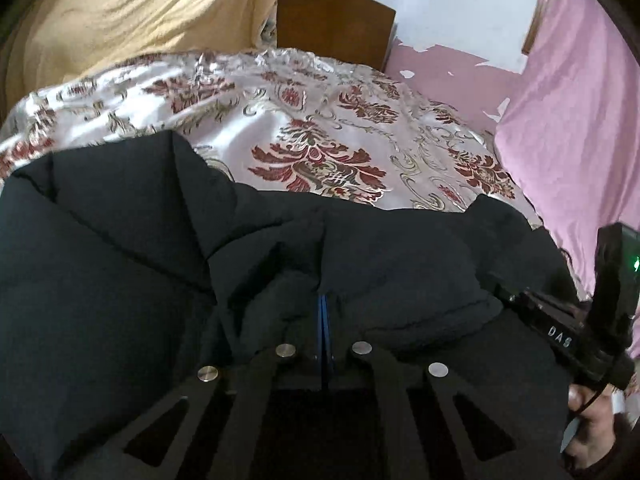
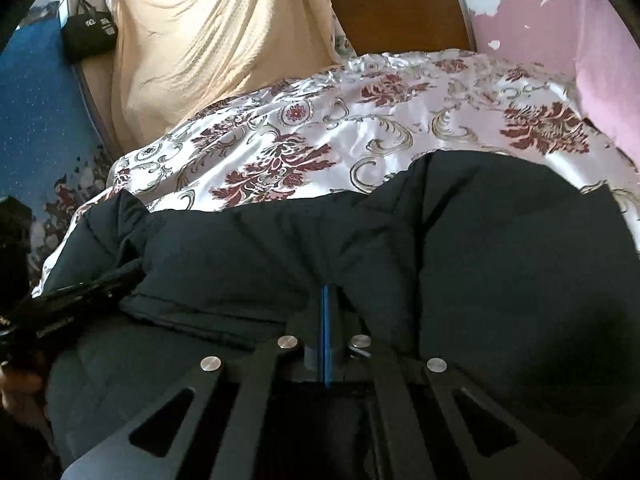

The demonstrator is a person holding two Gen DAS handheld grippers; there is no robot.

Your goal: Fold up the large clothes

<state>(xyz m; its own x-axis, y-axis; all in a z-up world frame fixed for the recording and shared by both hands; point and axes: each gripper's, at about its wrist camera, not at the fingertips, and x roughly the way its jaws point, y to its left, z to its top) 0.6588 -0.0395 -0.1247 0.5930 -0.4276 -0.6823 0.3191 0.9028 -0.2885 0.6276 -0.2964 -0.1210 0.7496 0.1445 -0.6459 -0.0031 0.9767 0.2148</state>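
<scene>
holding: i have both claws pinched onto the black puffer jacket [image 1: 132,248], one edge each.
left gripper [image 1: 323,300]: fingers pressed together, a fold of jacket fabric clamped between the blue pads.
right gripper [image 2: 327,300]: same, squeezed tight on a bunched edge of the coat.
jacket look: dark, quilted, puffy, stitched panels, rumpled into thick folds around both claws.
jacket place: near part of the floral satin bedspread [image 1: 320,128], spanning both views.
surroundings: yellow blanket [image 2: 208,40] at back left, wooden headboard [image 2: 400,12], pink wall [image 1: 576,92] at right.
</scene>
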